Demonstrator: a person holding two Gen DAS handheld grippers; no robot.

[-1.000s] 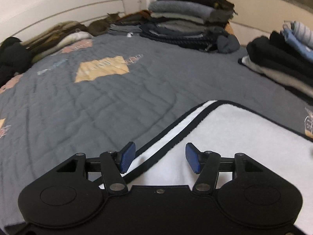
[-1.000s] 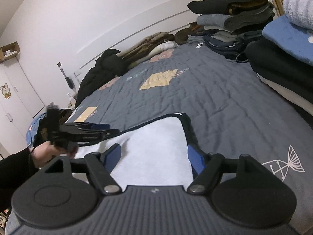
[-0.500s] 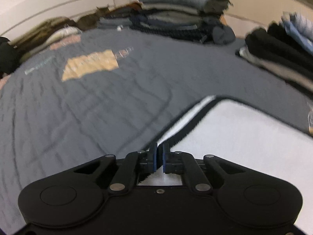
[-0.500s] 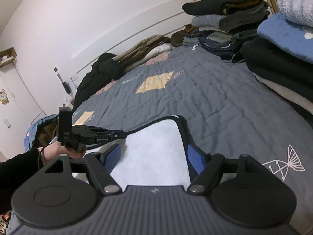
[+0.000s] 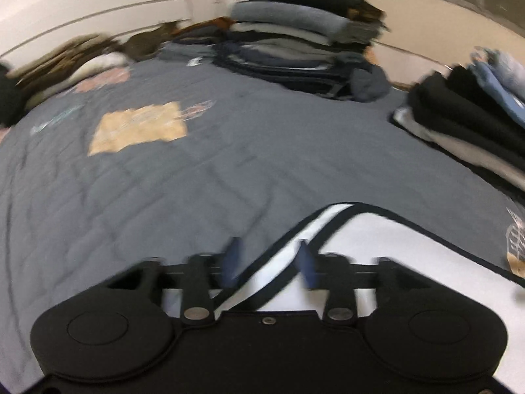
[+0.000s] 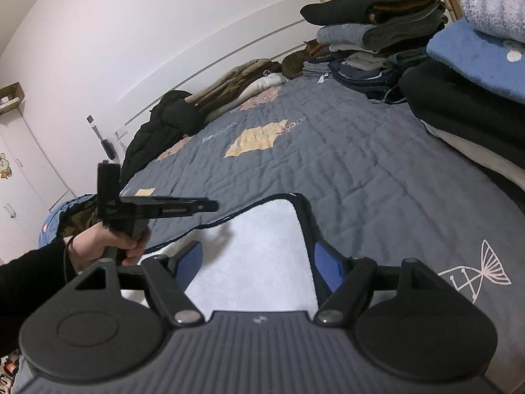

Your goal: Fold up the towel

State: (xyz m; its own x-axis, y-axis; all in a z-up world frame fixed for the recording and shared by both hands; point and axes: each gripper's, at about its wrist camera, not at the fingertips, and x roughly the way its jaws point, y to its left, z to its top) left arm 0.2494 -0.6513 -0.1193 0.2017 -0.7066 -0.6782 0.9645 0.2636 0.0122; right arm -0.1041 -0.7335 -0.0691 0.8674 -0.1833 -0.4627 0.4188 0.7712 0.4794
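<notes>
L tongs: released, blue pads apart w/ moderate gap; dark-trimmed edge of white towel passes between them, contact unclear (motion blur). R tongs: released, spread wide, over towel's near part, pads either side of white area, nothing gripped. Towel lies flat on grey quilted bed, one corner w/ black border twd bed centre. Person's hand grips L tool handle. Folded clothes stacks at far edge & right side of bed
</notes>
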